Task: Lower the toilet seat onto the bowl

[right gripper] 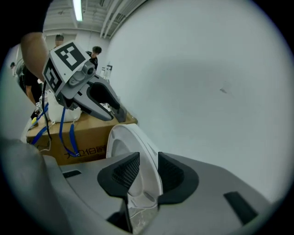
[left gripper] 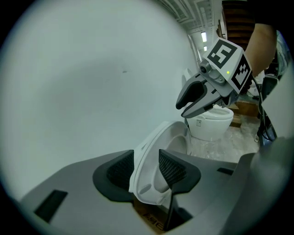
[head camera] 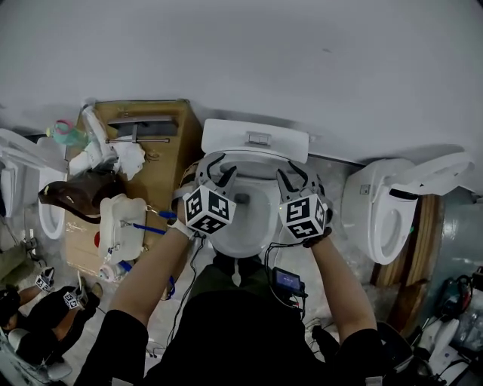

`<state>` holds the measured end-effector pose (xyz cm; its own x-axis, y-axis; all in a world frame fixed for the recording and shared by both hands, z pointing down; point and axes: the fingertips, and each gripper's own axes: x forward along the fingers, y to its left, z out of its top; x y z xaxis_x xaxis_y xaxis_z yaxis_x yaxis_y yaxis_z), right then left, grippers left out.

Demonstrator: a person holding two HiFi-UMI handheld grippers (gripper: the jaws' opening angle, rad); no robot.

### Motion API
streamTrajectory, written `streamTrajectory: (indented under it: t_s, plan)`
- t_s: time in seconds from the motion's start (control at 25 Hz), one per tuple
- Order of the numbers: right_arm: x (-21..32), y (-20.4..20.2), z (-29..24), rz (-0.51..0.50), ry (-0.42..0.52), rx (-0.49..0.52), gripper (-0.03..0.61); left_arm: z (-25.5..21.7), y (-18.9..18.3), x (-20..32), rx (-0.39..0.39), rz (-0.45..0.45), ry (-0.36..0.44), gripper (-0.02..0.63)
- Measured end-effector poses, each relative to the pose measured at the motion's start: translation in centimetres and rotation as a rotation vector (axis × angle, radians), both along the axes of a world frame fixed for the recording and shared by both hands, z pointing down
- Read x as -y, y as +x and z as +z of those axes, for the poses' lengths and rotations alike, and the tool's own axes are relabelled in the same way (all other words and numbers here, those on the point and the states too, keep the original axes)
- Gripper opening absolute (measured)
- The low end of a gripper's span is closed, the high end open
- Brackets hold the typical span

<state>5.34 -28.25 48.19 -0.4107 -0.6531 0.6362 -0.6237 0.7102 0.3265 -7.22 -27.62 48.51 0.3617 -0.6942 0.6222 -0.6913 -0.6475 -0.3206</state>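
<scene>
"So, starting at the far left, what surrounds the toilet?"

"Leftmost stands another white toilet (head camera: 23, 173), partly cut off by the frame. Next comes a cardboard box (head camera: 162, 162) piled with white fittings, a dark brown curved piece (head camera: 75, 197) and blue cords (head camera: 149, 226). The box stands just beside the bowl (head camera: 245, 222), close by the left gripper (head camera: 217, 172)."

"And in the middle?"

"The toilet seat (left gripper: 146, 174) is tilted up off the bowl, in front of the cistern (head camera: 255, 139). The left gripper's jaws stand wide apart with the seat's rim between them, not clamped. The right gripper (head camera: 296, 179) takes the opposite side. Its pads sit tight against both faces of the rim, gripping it. A small screened device (head camera: 287, 280) hangs on cables below it."

"Further right?"

"A third white toilet (head camera: 377, 219), its lid raised, well apart from both hands."

"What about the room?"

"A plain pale grey wall (head camera: 302, 60) runs behind everything. The floor (left gripper: 229, 144) looks covered in crinkled clear sheeting. In the right gripper view, people (right gripper: 95, 51) stand far off under strip lights (right gripper: 77, 9)."
</scene>
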Motion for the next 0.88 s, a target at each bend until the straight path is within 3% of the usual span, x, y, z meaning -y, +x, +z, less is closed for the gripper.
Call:
streamTrajectory:
  t_s: [0.36,0.88]
  plan:
    - [2.0,-0.4,4.0,-0.041,-0.019,-0.111,0.137,4.6,-0.7,2.3,0.111,-0.016,-0.061,0.173]
    - [2.8,-0.7,5.3,-0.034,-0.01,-0.155,0.135,6.4,-0.5,2.8,0.119,-0.016,-0.084,0.13]
